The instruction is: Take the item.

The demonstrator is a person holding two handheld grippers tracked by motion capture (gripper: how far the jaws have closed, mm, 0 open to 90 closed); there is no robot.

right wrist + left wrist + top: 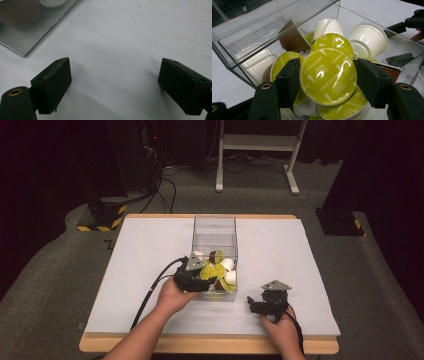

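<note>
Now capsule (pixel 328 76) between left tool (pixel 327 80) pads

Left tongs (pixel 328 80) clamped shut; right tongs (pixel 113 87) apparently resting open.

At centre frame we see a glossy yellow-green foil lid on the capsule (pixel 328 76), crinkled and mirror-bright, between matt black jaws. Around it, we note smooth white plastic capsules (pixel 367 40) in a clear, shiny acrylic box (pixel 262 37). Lower down, the table (pixel 125 30) looks matt white, faintly stained, edged in pale wood.
</note>
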